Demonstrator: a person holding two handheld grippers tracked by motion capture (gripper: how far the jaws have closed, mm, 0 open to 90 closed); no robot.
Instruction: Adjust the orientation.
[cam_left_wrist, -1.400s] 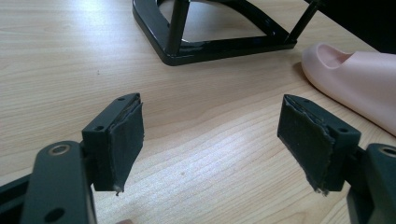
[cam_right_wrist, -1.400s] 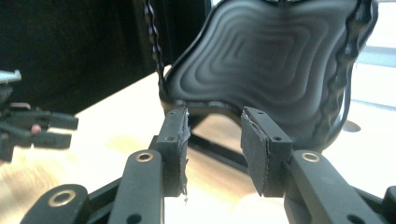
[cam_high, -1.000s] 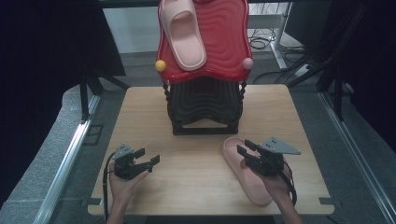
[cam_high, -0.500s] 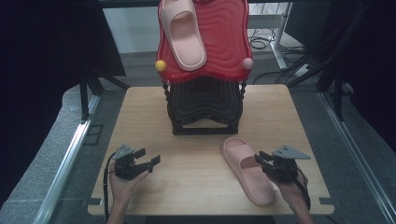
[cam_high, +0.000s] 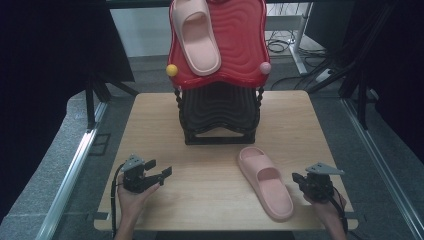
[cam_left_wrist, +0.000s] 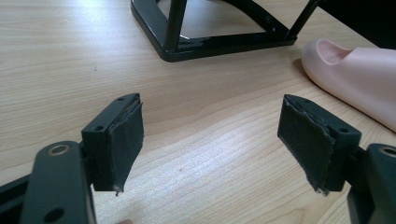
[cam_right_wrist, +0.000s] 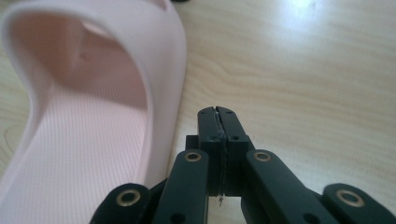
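Slipper flat on tabletop, front of black rack | right tool has let go and backed off just beside it, jaws now closed empty | left tool unchanged, jaws wide apart | second slipper on red top shelf | placement looks done

A light wooden table has a black stand at its far centre, carrying a red wavy tray that overhangs it, with a pink slipper lying on top. Bare wood runs along the left of the stand and across the near middle. A second pink slipper lies slantwise at the near right, between the stand and the right gripper, whose jaws are pressed together just beside it. The left gripper, jaws wide apart, sits near left with open wood ahead of it.
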